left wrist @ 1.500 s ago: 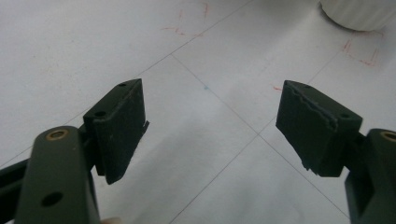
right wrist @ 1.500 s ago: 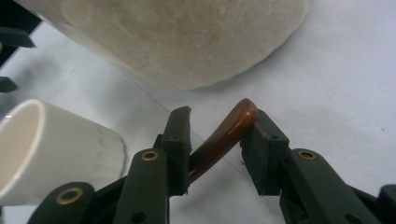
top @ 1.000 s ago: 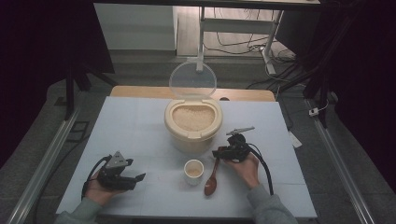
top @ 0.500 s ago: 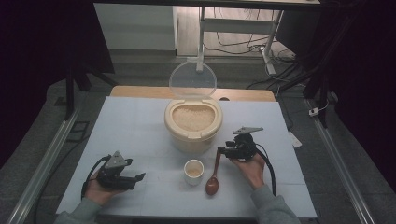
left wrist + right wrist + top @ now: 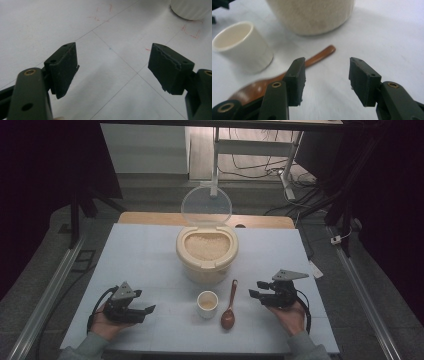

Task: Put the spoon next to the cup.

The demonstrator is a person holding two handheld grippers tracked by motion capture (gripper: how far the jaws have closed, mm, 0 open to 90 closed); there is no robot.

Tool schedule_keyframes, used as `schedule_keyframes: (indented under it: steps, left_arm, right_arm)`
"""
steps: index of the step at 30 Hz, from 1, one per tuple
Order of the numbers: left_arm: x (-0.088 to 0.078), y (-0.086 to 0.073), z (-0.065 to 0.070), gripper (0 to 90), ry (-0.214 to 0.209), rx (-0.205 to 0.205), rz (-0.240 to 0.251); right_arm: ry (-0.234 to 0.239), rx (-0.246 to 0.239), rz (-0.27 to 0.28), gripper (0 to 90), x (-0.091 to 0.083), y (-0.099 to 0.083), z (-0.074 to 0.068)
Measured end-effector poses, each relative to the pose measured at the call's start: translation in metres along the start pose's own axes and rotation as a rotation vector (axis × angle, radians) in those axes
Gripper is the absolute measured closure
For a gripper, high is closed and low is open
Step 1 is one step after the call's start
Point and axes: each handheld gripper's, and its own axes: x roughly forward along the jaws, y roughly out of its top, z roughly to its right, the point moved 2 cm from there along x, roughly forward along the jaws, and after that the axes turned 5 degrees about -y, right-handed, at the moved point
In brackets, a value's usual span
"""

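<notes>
A brown wooden spoon lies flat on the white table, just right of a small white cup. Behind them stands a cream container of rice with its clear lid tipped up. My right gripper hovers right of the spoon's handle. It points left, and its jaws have just been opening with nothing between them. In the right gripper view the spoon runs behind the left jaw of the right gripper, toward the cup. My left gripper rests open at the front left, empty.
The table's front edge lies just under both hands. Metal rails run along either side of the table. A wooden board and a desk frame with cables stand behind the container. A white rounded base shows beyond the left gripper's jaws.
My right gripper has drawn back to the right, away from the spoon's handle, with its jaws wider. The spoon stays lying beside the cup. The left hand has kept still.
</notes>
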Motion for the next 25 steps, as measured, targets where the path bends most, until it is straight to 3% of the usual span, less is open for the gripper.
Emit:
schedule_keyframes:
  steps: [5, 11, 25]
  left_arm:
    - [-0.001, 0.0, 0.0, 22.9, -0.001, -0.002, 0.006]
    - [-0.002, 0.0, 0.0, 22.8, -0.002, -0.008, 0.013]
    - [-0.002, 0.001, 0.0, 22.7, -0.002, -0.004, 0.02]
  right_arm:
    - [0.005, -0.03, 0.015, 46.8, -0.017, -0.011, 0.001]
    - [0.034, -0.033, 0.029, 46.8, -0.03, -0.021, 0.0]
    - [0.02, -0.063, 0.029, 46.8, -0.032, -0.026, 0.0]
